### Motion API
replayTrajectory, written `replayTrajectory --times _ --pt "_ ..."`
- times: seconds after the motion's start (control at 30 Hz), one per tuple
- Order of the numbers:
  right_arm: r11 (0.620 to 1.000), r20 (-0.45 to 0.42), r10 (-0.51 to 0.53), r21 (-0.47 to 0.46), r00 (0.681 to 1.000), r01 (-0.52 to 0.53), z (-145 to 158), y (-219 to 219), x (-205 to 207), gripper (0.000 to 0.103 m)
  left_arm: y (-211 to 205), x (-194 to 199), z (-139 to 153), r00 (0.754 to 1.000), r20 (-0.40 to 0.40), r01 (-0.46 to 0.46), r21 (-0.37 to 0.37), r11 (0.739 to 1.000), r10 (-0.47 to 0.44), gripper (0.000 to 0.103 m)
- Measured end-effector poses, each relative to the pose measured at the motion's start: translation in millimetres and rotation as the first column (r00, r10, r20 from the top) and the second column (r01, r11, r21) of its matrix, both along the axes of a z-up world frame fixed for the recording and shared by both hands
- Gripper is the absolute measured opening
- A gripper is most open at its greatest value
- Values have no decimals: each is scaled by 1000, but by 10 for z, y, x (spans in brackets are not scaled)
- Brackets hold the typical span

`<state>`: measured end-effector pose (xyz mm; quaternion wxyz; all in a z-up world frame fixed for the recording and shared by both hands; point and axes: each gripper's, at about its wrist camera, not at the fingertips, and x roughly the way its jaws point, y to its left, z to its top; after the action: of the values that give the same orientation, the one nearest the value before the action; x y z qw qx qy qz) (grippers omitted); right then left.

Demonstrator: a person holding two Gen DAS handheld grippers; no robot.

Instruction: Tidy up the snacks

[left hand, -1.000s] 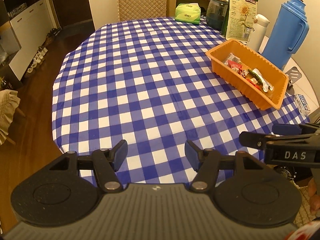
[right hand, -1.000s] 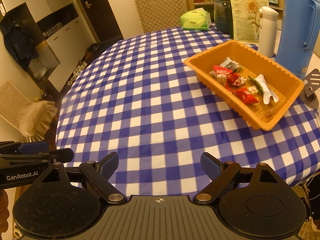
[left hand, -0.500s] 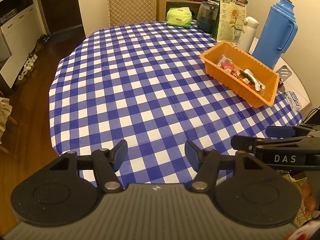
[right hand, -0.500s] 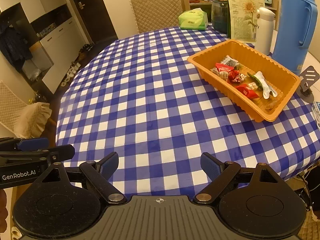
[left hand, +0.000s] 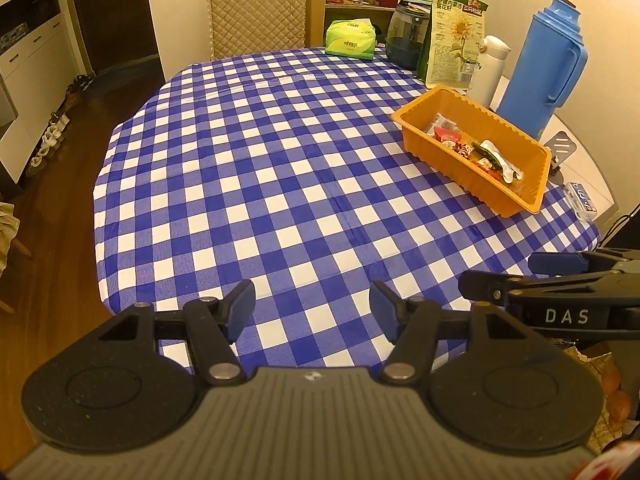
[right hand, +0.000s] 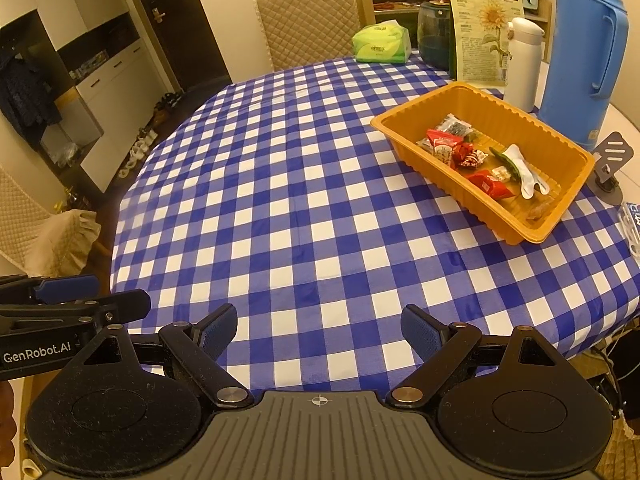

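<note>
Tray [right hand: 486, 216] sits on the desk [right hand: 304, 208] toward its right side, snack packets [right hand: 460, 152] inside. Behind the tray: flask [right hand: 588, 52], bottle [right hand: 522, 64], standing bag [right hand: 482, 20]. Tissue pack [right hand: 382, 44] at the far edge (chair [right hand: 308, 24] behind it).

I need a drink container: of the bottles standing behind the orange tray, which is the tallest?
The blue thermos jug, with a side handle. It rises well above the small white flask beside it.
</note>
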<state>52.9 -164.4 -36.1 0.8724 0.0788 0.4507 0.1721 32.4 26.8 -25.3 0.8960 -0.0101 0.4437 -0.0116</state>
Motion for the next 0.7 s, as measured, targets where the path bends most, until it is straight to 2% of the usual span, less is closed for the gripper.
replayTrajectory --times 0.7 --pt "1000 6 -13 2 1000 13 28 -85 -23 88 -91 -7 24 1000 8 12 0 1000 -12 61"
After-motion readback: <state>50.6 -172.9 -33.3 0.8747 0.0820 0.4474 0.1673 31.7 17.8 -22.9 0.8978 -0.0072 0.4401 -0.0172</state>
